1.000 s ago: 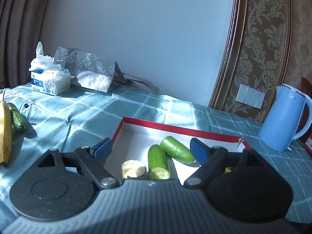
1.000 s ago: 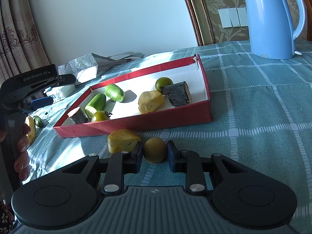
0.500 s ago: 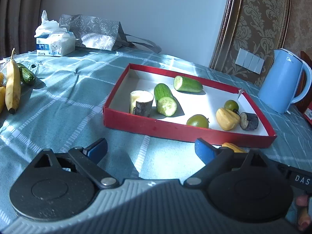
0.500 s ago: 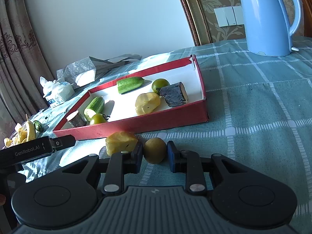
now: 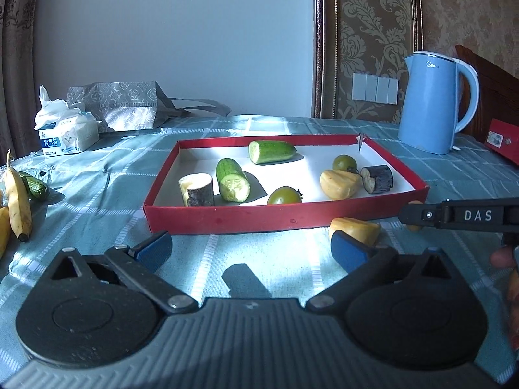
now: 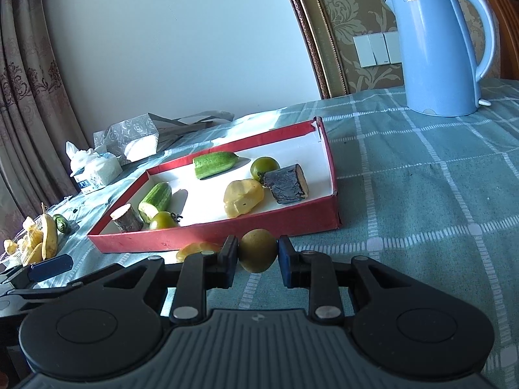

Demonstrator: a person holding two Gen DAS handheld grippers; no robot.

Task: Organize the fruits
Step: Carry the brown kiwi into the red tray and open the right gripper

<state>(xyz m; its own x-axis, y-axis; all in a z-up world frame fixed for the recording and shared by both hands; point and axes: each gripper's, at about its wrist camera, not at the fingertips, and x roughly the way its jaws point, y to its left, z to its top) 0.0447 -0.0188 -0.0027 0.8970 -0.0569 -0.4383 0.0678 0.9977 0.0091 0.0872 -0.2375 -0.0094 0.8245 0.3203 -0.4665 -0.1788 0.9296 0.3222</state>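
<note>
A red tray (image 5: 227,218) (image 6: 207,233) on the checked cloth holds two cucumber halves (image 5: 232,180), two green tomatoes (image 5: 284,195), a yellow fruit piece (image 5: 339,184) and two dark-skinned chunks (image 5: 378,179). My right gripper (image 6: 258,256) is shut on a round yellow-green fruit (image 6: 258,254), lifted just in front of the tray's near wall. Another yellow fruit piece (image 5: 355,229) (image 6: 198,247) lies on the cloth by the tray. My left gripper (image 5: 251,248) is open and empty, in front of the tray.
A blue kettle (image 5: 433,103) (image 6: 441,48) stands at the back right. A tissue pack (image 5: 66,134) and a grey bag (image 5: 123,103) are at the back left. Bananas (image 5: 18,202) and a small cucumber (image 5: 34,186) lie at the left.
My left gripper has drawn back from over the tray to in front of it. My right gripper has raised the round fruit off the cloth.
</note>
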